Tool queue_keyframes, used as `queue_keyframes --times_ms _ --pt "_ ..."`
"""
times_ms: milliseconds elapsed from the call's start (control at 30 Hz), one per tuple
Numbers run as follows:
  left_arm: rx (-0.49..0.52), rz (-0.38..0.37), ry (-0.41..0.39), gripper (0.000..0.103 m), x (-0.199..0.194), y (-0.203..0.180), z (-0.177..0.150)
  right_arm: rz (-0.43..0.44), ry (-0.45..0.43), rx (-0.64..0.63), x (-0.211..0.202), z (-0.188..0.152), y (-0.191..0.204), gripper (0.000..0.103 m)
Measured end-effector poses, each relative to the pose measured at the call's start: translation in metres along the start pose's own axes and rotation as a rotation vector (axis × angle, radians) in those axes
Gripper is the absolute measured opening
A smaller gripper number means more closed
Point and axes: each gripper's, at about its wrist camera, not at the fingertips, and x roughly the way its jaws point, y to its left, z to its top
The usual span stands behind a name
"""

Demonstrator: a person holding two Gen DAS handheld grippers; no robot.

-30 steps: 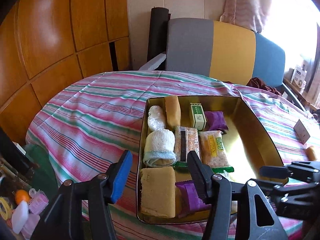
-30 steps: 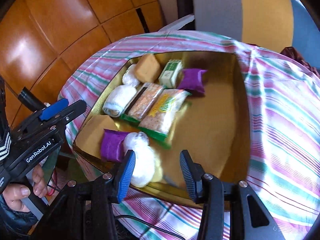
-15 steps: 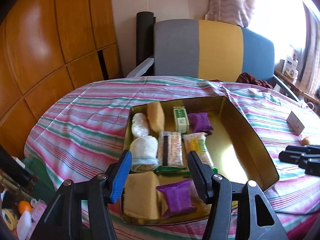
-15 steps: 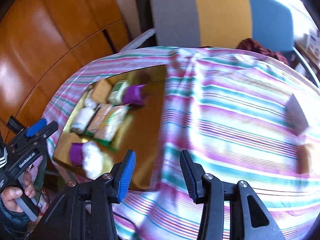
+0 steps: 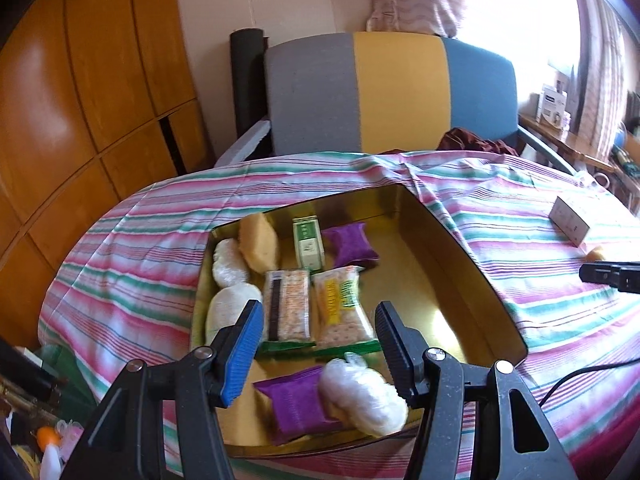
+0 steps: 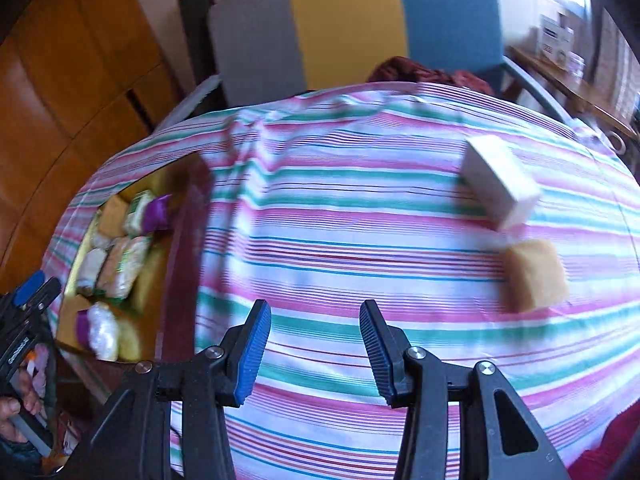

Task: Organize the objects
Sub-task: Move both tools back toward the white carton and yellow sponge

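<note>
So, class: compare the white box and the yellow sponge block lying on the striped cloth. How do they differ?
The white box is long, flat-faced and sharp-edged; the yellow sponge block is squarer and softer-edged. The box lies farther from the right gripper; the sponge lies nearer. Both sit outside the gold tray, untouched.

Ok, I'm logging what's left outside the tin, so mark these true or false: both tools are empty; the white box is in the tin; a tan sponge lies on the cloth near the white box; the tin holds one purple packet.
1. Both the left tool and right tool are empty: true.
2. The white box is in the tin: false, it lies on the striped cloth.
3. A tan sponge lies near the box: true.
4. One purple packet: false, two.
</note>
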Motion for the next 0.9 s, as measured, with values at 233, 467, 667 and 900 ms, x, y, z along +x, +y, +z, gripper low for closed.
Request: queue_keyframes --times_ms 233,467,667,900 --pt "0.050 -0.040 0.000 0.062 0.003 -0.026 0.006 -0.082 0.026 0.101 -0.004 -0.001 -0.048 0.047" --pt "0.086 -0.094 -0.008 0.062 0.004 -0.047 0.011 -0.171 0.020 0.168 -0.017 0.002 -0.098 0.047" --pt "0.114 -0.136 0.009 0.062 0.011 -0.063 0.014 -0.242 0.004 0.245 -0.023 0.009 -0.148 0.057" --pt "0.132 -0.171 0.031 0.062 0.017 -0.079 0.018 -0.268 0.072 0.138 0.009 0.030 -0.156 0.072"
